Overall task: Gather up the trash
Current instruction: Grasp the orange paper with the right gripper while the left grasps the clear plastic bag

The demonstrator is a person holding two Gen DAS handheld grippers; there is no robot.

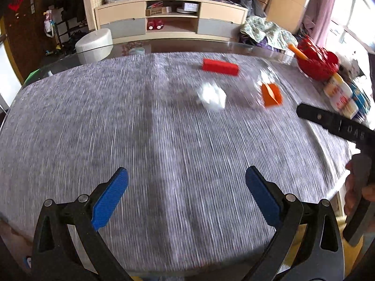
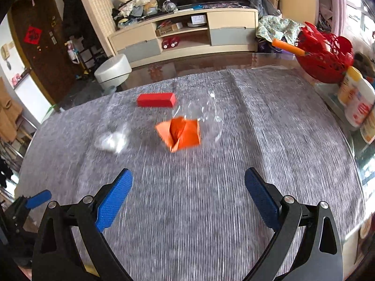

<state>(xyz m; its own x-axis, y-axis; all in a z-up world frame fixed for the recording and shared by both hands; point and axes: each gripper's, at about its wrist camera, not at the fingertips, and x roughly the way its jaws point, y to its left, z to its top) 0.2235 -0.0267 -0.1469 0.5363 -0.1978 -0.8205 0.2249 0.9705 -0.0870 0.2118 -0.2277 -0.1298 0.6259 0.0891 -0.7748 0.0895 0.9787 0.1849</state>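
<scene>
Both views are smeared with blur, but I can read the layout. My left gripper (image 1: 186, 180) has its fingers (image 1: 110, 201) spread wide with nothing between them, over the grey-clothed counter (image 1: 93, 121). Well ahead of those fingers and a bit right sits the crumpled white paper (image 1: 212, 97); right of it is the folded orange paper (image 1: 271, 94), and beyond both lies the red box (image 1: 220, 67).

My right gripper (image 2: 188, 179) is also wide, empty, its fingers (image 2: 262, 201) over the cloth. The orange paper (image 2: 180, 134) lies straight ahead of them, apart from the tips, with what looks like a clear plastic container (image 2: 208, 114) just behind it, though blur hides its outline. The white paper (image 2: 112, 140) is ahead-left, the red box (image 2: 156, 100) farther off. A red basket (image 2: 325, 53) stands far right.
</scene>
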